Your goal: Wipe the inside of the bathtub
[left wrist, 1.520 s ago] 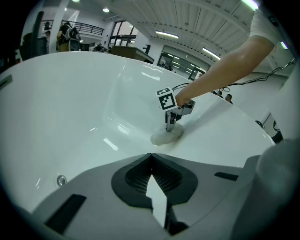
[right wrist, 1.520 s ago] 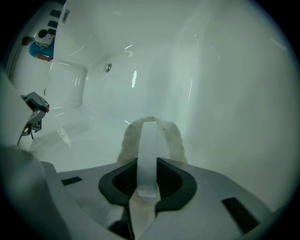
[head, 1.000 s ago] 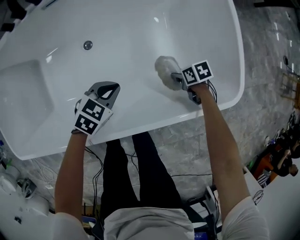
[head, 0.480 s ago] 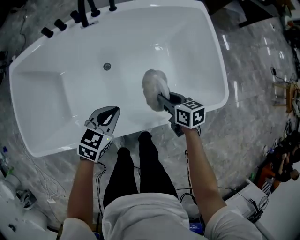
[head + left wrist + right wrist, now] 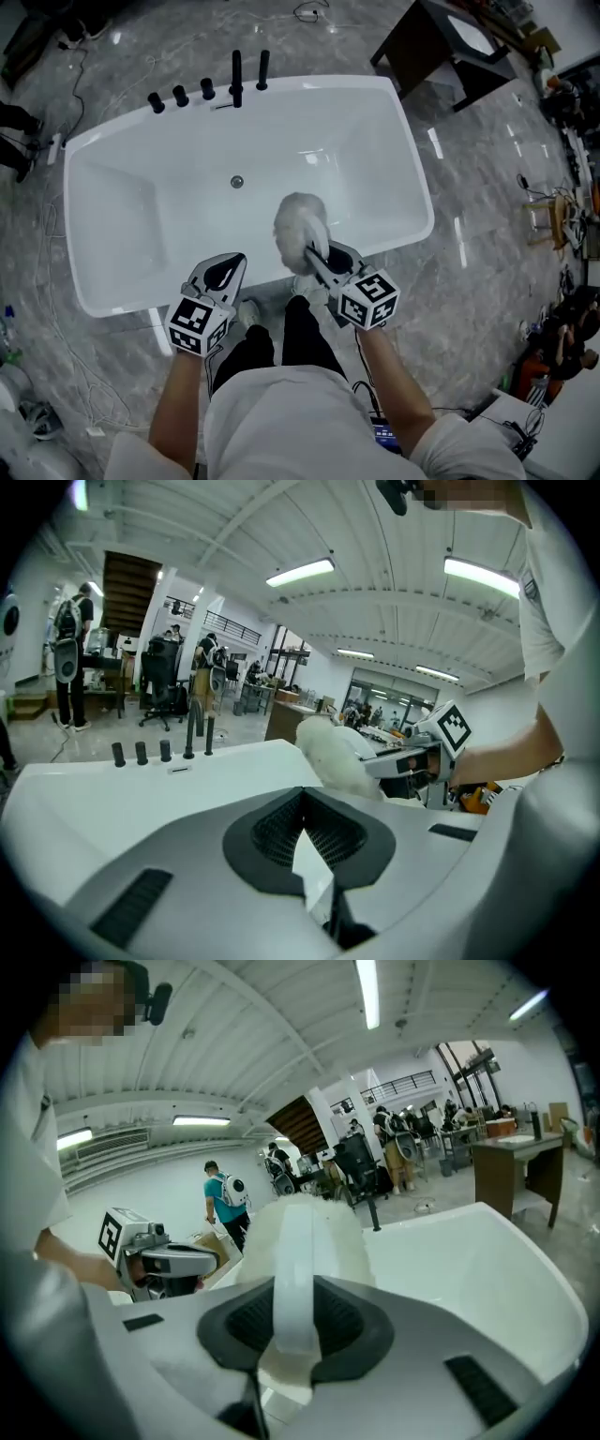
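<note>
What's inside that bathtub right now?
Inside the bathtub, only a drain shows on bare white. The fluffy pad in the right gripper hides part of the near wall.

Bright, even hall light around you, ceiling strip lights point(image 5: 300, 572) overhead, glare streaks on glossy floor point(image 5: 469, 187), duster point(image 5: 298, 225) pale against shiny bathtub point(image 5: 375, 131), your gripper views fisheye-bent, corners vignetted dark, near jaws soft.

I can't see the tub's point(image 5: 122, 216) near rim where the left gripper point(image 5: 226, 268) and right gripper point(image 5: 316, 255) cover it. The pad's point(image 5: 298, 221) grip end is buried between the right jaws. Background people point(image 5: 68, 637) are too small to make out.
</note>
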Tool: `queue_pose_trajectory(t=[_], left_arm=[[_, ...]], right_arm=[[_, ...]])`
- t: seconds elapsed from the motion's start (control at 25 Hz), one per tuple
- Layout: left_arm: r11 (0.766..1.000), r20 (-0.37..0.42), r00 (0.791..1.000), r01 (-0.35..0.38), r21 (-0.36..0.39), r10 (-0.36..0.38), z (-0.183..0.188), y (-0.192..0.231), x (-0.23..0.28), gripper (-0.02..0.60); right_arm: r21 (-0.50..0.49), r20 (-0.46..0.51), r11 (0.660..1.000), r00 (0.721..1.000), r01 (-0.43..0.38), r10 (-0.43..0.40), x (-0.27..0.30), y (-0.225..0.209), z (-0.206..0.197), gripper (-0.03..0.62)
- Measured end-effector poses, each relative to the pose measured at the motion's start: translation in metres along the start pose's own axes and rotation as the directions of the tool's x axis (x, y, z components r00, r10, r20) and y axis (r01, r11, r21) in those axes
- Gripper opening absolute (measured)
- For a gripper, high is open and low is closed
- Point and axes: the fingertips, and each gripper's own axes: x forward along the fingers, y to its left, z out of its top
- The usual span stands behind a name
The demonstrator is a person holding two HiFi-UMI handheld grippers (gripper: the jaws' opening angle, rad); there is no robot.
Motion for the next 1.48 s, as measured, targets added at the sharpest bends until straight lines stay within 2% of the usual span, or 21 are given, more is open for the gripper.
queue_pose_trajectory(t=[0.2, 0.44, 0.6, 0.84, 0.96, 1.2, 1.48], left_arm=[[1.000, 0.051, 0.999, -0.011, -0.013, 0.011, 0.011, -0.019, -0.061, 0.006], [0.998, 0.091, 0.994, -0.057, 0.008, 0.056, 0.027, -0.025, -0.101, 0.006], [0.995, 0.133, 0.986, -0.098, 0.000, 0.098, 0.041, -0.031, -0.112, 0.006], [0.991, 0.185, 0.974, -0.136, 0.012, 0.131, 0.059, -0.045, -0.119, 0.006], [0.988, 0.203, 0.967, -0.151, -0.022, 0.152, 0.061, -0.047, -0.118, 0.006], [0.984, 0.213, 0.960, -0.176, -0.038, 0.180, 0.062, -0.047, -0.121, 0.006], [0.984, 0.213, 0.961, -0.172, -0.038, 0.177, 0.058, -0.057, -0.124, 0.006]], right_arm=[[-0.068, 0.072, 0.998, 0.997, -0.002, 0.007, -0.040, 0.062, 0.027, 0.095], [-0.089, 0.124, 0.996, 0.992, -0.015, 0.026, -0.069, 0.095, 0.046, 0.095], [-0.120, 0.124, 0.993, 0.992, -0.020, 0.034, -0.085, 0.098, 0.053, 0.094], [-0.157, 0.186, 0.987, 0.983, 0.029, 0.001, -0.107, 0.094, 0.067, 0.094], [-0.150, 0.199, 0.988, 0.980, 0.045, -0.014, -0.113, 0.087, 0.068, 0.094], [-0.162, 0.202, 0.986, 0.979, 0.049, -0.016, -0.122, 0.081, 0.067, 0.094], [-0.171, 0.197, 0.984, 0.980, 0.053, -0.018, -0.129, 0.084, 0.062, 0.094]])
